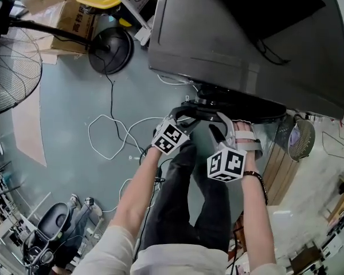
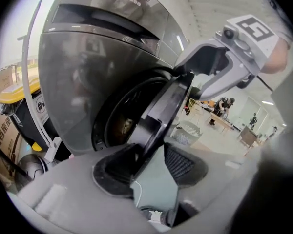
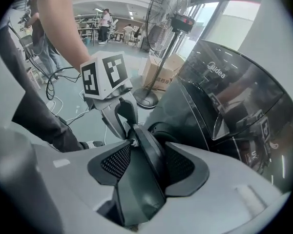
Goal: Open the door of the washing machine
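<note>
The dark grey washing machine [image 1: 246, 39] [image 2: 88, 72] [image 3: 224, 111] stands with its round door [image 1: 218, 109] [image 2: 163, 111] [image 3: 149, 150] swung partly out, so the drum opening [image 2: 122, 126] shows behind it. My left gripper [image 1: 186, 112] [image 2: 149, 162] straddles the door's rim. The rim lies against one pad, and floor shows in the gap before the other pad. My right gripper [image 1: 221, 125] [image 3: 146, 162] is shut on the rim a little further along, the door filling the space between its pads. Each gripper also appears in the other's view: the right gripper [image 2: 219, 67] and the left gripper [image 3: 122, 113].
A standing fan [image 1: 6, 67] with a round base [image 1: 110, 50] and cardboard boxes [image 1: 69, 16] sit left of the machine. A white cable [image 1: 112, 136] loops over the floor. A wire basket [image 1: 301, 137] stands at the right. The person's legs [image 1: 189, 199] are below the door.
</note>
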